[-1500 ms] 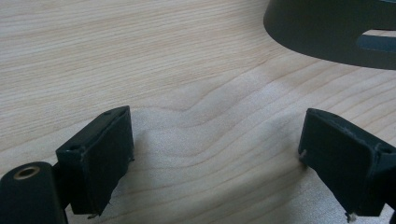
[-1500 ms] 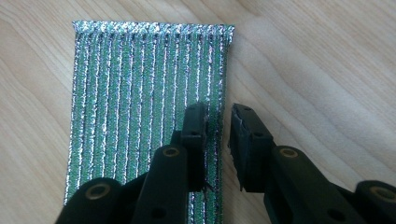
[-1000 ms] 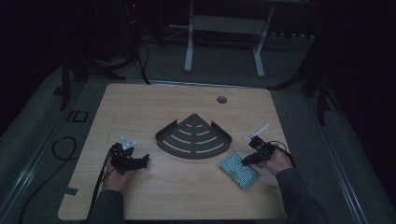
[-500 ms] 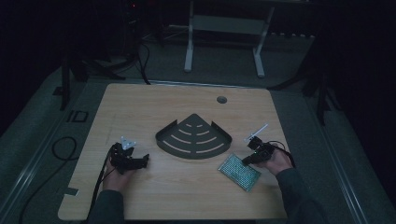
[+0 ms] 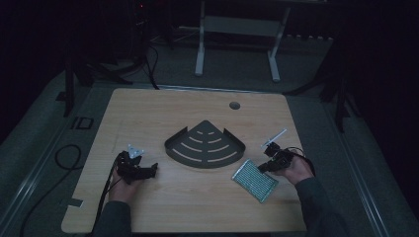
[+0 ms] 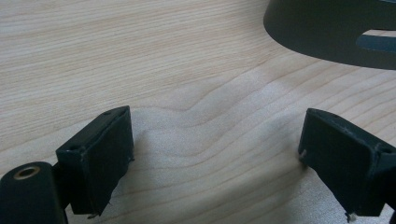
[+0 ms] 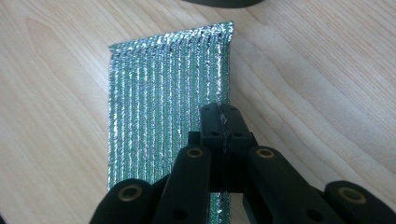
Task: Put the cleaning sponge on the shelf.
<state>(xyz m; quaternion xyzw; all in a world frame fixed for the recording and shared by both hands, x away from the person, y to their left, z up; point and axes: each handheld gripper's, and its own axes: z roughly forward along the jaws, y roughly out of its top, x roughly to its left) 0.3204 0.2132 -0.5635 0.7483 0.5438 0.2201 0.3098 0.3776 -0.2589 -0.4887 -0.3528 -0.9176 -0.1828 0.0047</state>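
Your right gripper (image 7: 223,122) has its jaws pinched together on the long right edge of the pad (image 7: 168,107), a green, silvery ribbed sheet lying flat on the table (image 5: 148,113); they have just been closing onto that edge. In the high view the pad (image 5: 255,179) sits near the table's front right, tilted, just beside your right hand (image 5: 295,169) and a short way off the dark fan-shaped tray (image 5: 205,146) at the centre. The pad's far end stops close to the tray's rim, with bare wood on either long side.

Your left gripper (image 6: 219,158) stands wide open over bare wood, holding nothing. The tray's curved edge (image 6: 327,32) lies ahead and to one side of it, apart from both jaws. Open tabletop runs behind the tray to the back edge, with a small round hole (image 5: 234,105) there.
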